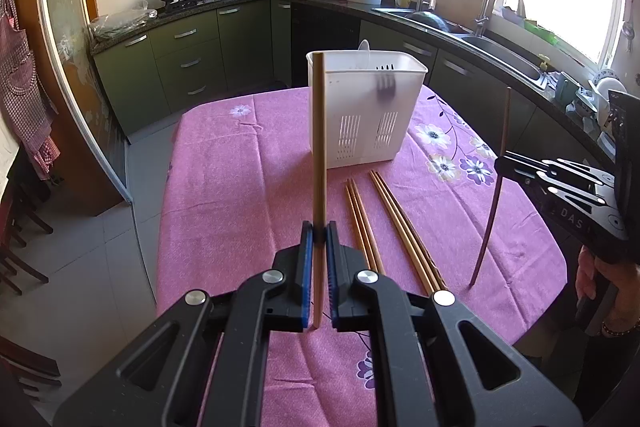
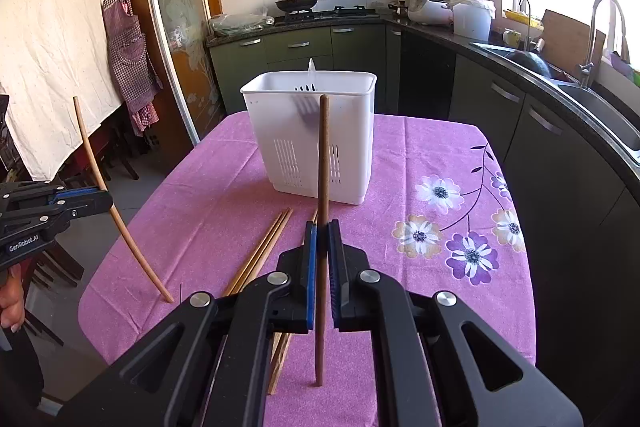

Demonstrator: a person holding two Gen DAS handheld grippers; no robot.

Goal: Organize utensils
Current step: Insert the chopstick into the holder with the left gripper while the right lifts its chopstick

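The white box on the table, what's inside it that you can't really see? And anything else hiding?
- Box, both views: its cloudy wall blurs the fork; its handle and the box floor are hidden.
- White utensil behind the box, both views: only its tip shows above the rim.
- Chopsticks on the table, right wrist view: the right gripper covers their near ends.
- Sink, right wrist view: cut off by the edge.

1. Left wrist view: sits above the left gripper, facing forward over the tabletop, close.
2. Right wrist view: same setup behind the right gripper.
3. Shared: white caddy at frame centre, kitchen counters behind.
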